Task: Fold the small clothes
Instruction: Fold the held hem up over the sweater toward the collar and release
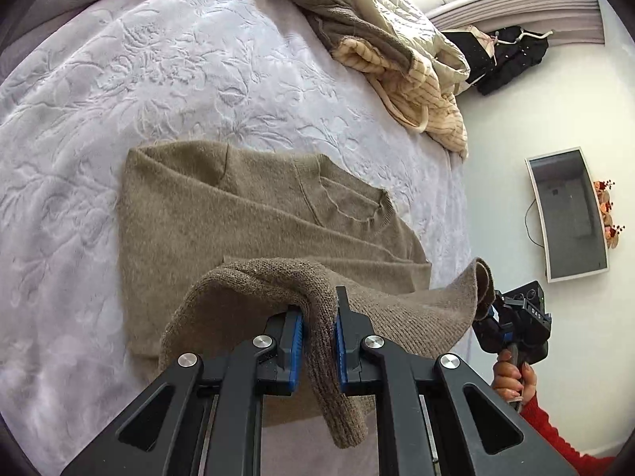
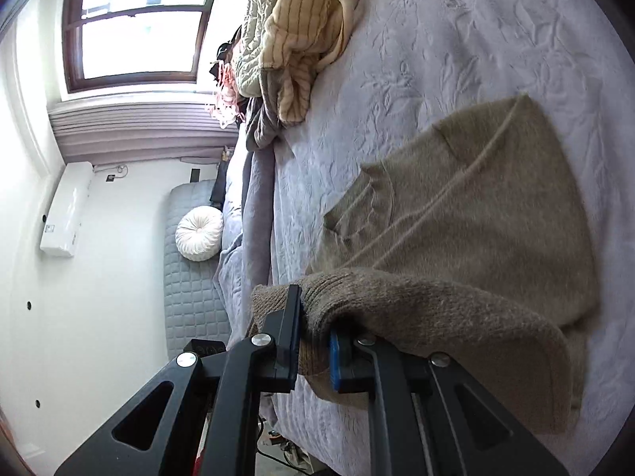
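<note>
On the bed [image 1: 99,79], spread with a pale embossed coverlet, lay a taupe knit sweater [image 1: 238,214], its round neckline toward the right edge of the mattress in the left wrist view. The left gripper [image 1: 319,341] had its jaws clenched on the ribbed hem of the sweater, which draped over and between the blue pads [image 1: 297,351]. The right gripper [image 2: 313,351] likewise had its jaws clamped on another part of the same hem, so the near edge was lifted off the bed and hung between the two tools. A hand [image 1: 512,377] in a red sleeve [image 1: 555,432] held the right gripper's handle. At the far end of the bed sat a heap of clothes [image 1: 381,31], including a cream striped garment [image 2: 305,39].
</note>
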### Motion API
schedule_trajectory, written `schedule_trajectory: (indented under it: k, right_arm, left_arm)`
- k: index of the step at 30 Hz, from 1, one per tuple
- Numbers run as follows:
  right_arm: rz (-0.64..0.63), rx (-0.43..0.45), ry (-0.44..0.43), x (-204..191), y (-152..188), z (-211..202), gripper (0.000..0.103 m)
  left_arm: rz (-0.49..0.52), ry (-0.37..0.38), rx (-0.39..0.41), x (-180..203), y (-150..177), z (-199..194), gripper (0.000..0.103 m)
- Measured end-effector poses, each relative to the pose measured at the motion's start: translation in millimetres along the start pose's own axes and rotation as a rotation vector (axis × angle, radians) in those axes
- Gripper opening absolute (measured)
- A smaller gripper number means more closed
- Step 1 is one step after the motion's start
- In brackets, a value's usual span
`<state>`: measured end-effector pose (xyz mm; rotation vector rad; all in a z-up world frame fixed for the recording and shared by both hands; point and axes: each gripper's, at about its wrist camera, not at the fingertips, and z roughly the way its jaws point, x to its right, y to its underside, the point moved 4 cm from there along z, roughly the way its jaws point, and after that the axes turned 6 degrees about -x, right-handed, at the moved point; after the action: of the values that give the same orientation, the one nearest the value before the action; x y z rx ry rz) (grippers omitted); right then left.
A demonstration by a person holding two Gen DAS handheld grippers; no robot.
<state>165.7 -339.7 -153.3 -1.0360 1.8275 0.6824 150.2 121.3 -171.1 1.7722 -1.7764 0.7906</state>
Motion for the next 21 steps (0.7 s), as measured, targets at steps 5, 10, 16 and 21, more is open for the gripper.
schedule_trajectory:
  k: [5,10,16,21]
  right_arm:
    - [0.041,-0.002,0.069,22.9,-34.5,33.1,0.013]
    - [0.112,0.002,0.122,53.8,-52.9,51.6,0.013]
    - [0.141,-0.008,0.174,59.6,-58.2,53.0,0.018]
    - [0.016,0.012,0.285,32.5,-55.7,37.1,0.052]
  left_arm:
    - [-0.034,-0.087,0.005,-18.3,-29.4,29.1,0.015]
    - [-0.096,-0.215,-0.042,-38.6,-40.8,58.2,0.017]
    - [-0.003,-0.462,0.091,-11.2,-38.1,32.4,0.056]
    - [0.121,-0.544,0.197,15.5,-32.8,-2.7,0.069]
